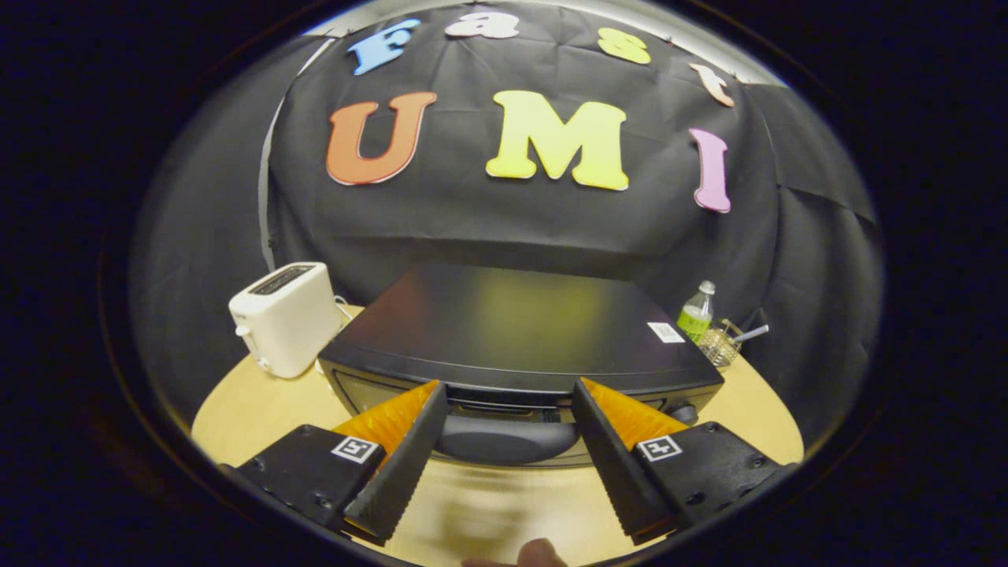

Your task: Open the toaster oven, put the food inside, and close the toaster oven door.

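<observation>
Gripper [508,384] fingers spread wide, grasping nothing, flanking door handle [504,438] of black toaster oven [512,331]; door closed.

Staged recording booth: cloth-draped wall [504,228], round tabletop [260,409] with kitchen appliances.

Gripper [509,386] fingers spread wide, straddling the door handle [504,438] of the closed toaster oven [512,323]; white toaster [285,316] stands beside it.

White pop-up toaster [285,316] on round wooden counter [252,409]. Opposite side: green-labelled bottle [697,313] just beside a small wire basket [720,345].
</observation>
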The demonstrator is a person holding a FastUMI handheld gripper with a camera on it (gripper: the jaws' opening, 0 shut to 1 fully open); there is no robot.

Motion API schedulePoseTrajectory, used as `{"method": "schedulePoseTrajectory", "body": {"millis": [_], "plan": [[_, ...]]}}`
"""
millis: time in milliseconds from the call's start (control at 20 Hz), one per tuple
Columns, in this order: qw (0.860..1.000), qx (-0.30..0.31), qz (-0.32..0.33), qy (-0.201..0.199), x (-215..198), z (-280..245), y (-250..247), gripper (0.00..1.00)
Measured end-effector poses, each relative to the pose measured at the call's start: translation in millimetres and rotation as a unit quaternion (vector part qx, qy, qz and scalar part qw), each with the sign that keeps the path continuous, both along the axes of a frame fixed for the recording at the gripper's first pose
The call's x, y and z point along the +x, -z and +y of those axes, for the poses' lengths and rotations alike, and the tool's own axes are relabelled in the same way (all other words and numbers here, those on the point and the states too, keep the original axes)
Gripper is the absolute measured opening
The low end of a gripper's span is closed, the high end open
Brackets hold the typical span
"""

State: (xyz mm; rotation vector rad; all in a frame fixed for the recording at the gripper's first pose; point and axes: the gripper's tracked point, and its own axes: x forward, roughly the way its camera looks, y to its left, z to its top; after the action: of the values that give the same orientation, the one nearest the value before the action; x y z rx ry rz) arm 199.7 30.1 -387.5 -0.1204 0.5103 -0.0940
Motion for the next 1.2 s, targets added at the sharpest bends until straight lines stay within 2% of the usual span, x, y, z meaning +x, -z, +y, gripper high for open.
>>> {"method": "schedulePoseTrajectory", "body": {"millis": [200,550,950,1200], "plan": [[1.0,0.028,0.007,0.012,-3,2,2,1.0],[0.999,0.043,0.024,0.005,-19,2,4,1.0],[0.997,0.031,0.074,0.012,-85,3,27,1.0],[0.99,0.034,0.138,0.011,-132,2,74,1.0]]}}
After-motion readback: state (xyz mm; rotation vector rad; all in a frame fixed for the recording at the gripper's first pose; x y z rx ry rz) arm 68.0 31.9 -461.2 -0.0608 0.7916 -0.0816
